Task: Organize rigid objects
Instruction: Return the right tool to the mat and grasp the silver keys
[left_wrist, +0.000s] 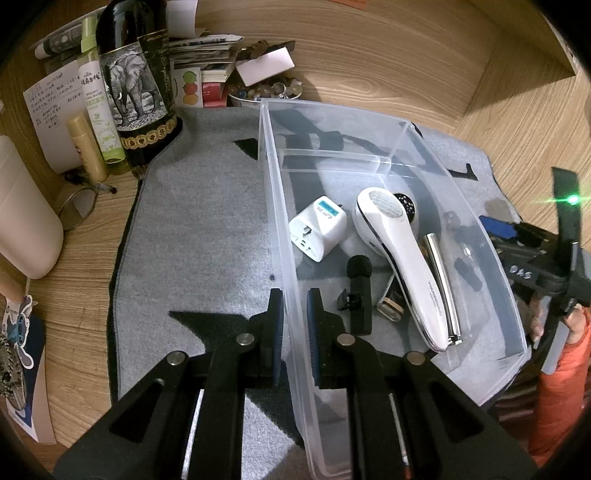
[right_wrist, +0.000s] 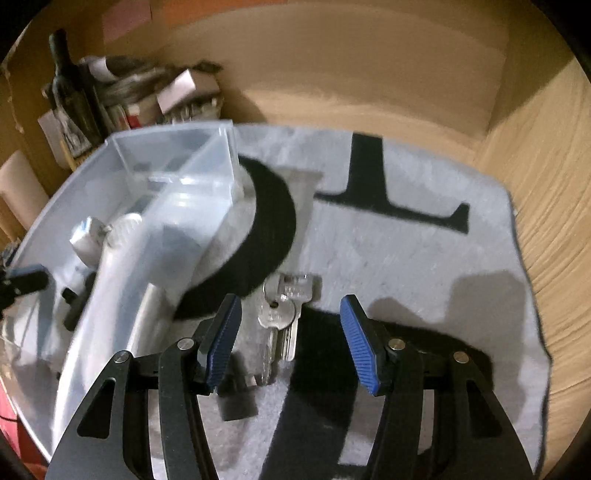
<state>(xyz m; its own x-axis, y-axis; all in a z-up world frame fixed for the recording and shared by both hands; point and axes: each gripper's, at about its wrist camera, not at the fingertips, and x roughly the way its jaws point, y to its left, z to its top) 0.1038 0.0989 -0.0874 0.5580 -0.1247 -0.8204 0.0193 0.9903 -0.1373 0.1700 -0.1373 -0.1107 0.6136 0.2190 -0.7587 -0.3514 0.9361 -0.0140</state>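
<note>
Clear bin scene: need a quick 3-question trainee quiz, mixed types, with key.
1. True or false: the left tool is shut on the near wall of the clear bin.
2. Which lies on the grey mat, outside the bin? A) white travel adapter B) bunch of keys C) white handheld device
3. Fill in: the right tool is ____ above the keys.

Key: 1 true; 2 B; 3 open
</note>
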